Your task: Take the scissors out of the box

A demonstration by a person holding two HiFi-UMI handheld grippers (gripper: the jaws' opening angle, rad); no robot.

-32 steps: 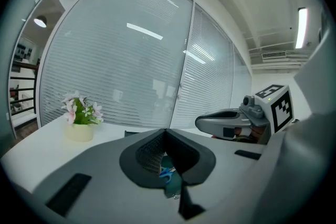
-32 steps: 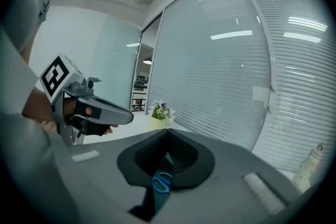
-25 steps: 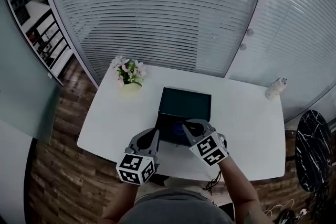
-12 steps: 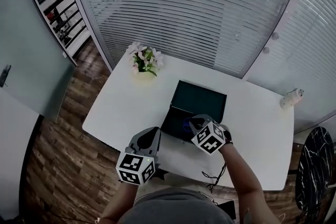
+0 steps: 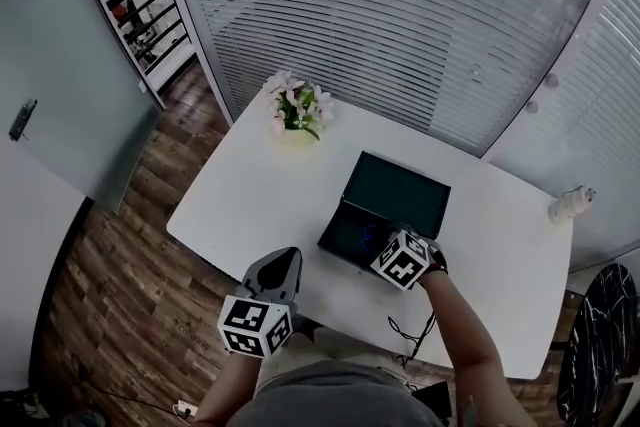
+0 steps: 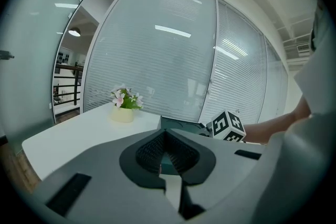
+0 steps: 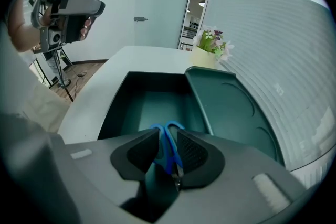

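A dark green box stands open on the white table, its lid laid back. Blue-handled scissors lie in the box's near end. My right gripper reaches down into the box. Its jaws are opening, with the scissors' handles between the pads and a gap at the left pad. My left gripper hangs at the table's front edge, left of the box, shut and holding nothing. From the left gripper view the box and the right gripper's marker cube lie ahead.
A flower pot stands at the table's far left corner and a small white figure at the far right. A black cable hangs off the front edge. A person with a camera on a tripod stands beyond the table.
My right gripper has sunk into the box over the scissors. My left gripper has drawn back towards the table's front edge. The head view has swung, so the table sits further right.
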